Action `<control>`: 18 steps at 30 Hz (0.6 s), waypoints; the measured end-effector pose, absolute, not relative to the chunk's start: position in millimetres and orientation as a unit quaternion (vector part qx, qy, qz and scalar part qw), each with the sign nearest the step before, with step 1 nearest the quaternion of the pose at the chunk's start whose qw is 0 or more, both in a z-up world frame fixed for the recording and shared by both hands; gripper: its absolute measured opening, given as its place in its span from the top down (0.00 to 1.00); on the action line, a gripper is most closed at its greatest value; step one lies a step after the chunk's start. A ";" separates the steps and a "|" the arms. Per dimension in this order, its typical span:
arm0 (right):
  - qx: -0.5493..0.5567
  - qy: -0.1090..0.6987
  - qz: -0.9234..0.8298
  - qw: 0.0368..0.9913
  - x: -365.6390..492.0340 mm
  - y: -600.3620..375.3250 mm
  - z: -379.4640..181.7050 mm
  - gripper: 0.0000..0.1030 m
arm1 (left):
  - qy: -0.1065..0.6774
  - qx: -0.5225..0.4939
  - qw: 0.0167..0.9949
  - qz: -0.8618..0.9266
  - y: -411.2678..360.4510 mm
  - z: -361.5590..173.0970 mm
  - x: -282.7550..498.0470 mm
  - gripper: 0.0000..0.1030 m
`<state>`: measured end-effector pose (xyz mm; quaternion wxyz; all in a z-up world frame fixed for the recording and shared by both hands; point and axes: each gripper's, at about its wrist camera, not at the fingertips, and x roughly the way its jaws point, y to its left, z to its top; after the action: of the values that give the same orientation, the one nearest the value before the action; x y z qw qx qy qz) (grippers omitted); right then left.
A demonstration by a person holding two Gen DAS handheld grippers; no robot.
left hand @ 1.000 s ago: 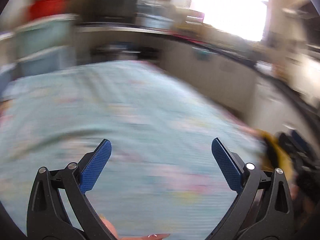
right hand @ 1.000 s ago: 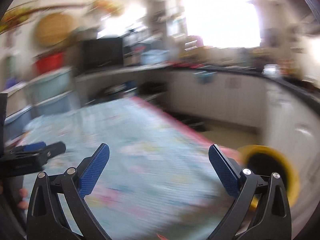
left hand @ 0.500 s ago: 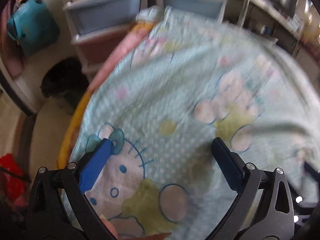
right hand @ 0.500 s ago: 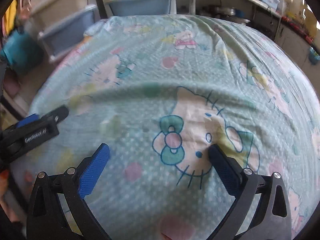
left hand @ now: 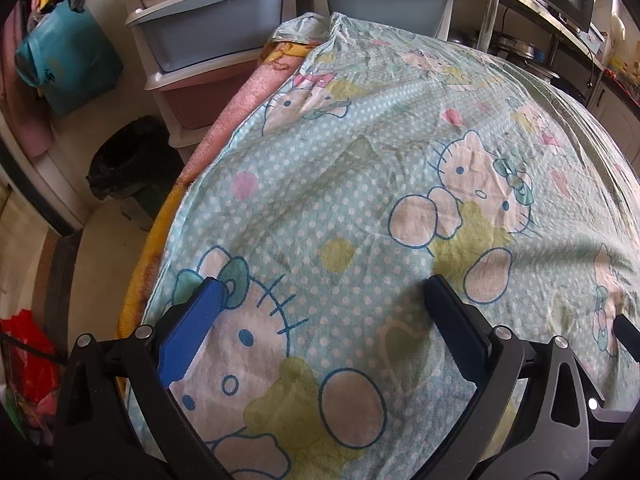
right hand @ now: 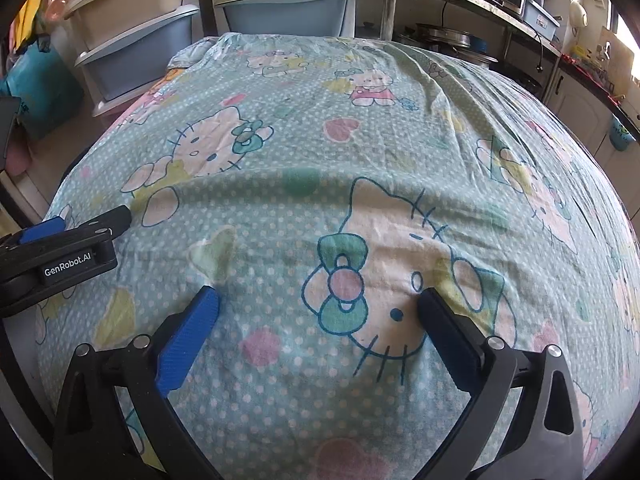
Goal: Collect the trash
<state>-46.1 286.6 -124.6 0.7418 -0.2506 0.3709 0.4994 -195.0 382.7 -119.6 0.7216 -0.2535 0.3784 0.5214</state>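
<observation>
Left wrist: my left gripper (left hand: 320, 296) gapes wide and empty over the cartoon-cat bedsheet (left hand: 400, 168). Black-lined trash bin (left hand: 128, 168) stands on the floor just left of the sheet's edge.

Right wrist: my right gripper (right hand: 318, 304) is equally wide, empty, above the same sheet. No trash apparent on it, though the fisheye edges are unclear.

Sharp daylit frames, fisheye-warped edges

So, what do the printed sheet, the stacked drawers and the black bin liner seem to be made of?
Printed sheet: likely thin woven cotton, matte; it creases finely.
Stacked drawers: moulded plastic, smooth with a slight sheen, rounded rims.
Bin liner: thin plastic film, probably; it looks crumpled and faintly glossy.
</observation>
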 end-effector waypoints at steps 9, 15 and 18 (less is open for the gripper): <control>-0.250 0.371 0.499 0.742 -46.4 287.0 -124.6 0.05 | 0.378 -0.254 0.722 0.521 382.4 -119.2 -195.0 0.09; -0.250 0.371 0.499 0.742 -46.4 286.8 -124.5 0.05 | 0.378 -0.254 0.722 0.521 382.6 -119.4 -195.0 0.09; -0.250 0.371 0.499 0.742 -46.7 286.6 -124.5 0.05 | 0.378 -0.254 0.722 0.521 383.1 -119.6 -195.2 0.09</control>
<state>-46.7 286.6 -124.5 0.7421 -0.2502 0.3707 0.4993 -195.2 383.1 -119.6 0.7218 -0.2538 0.3781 0.5212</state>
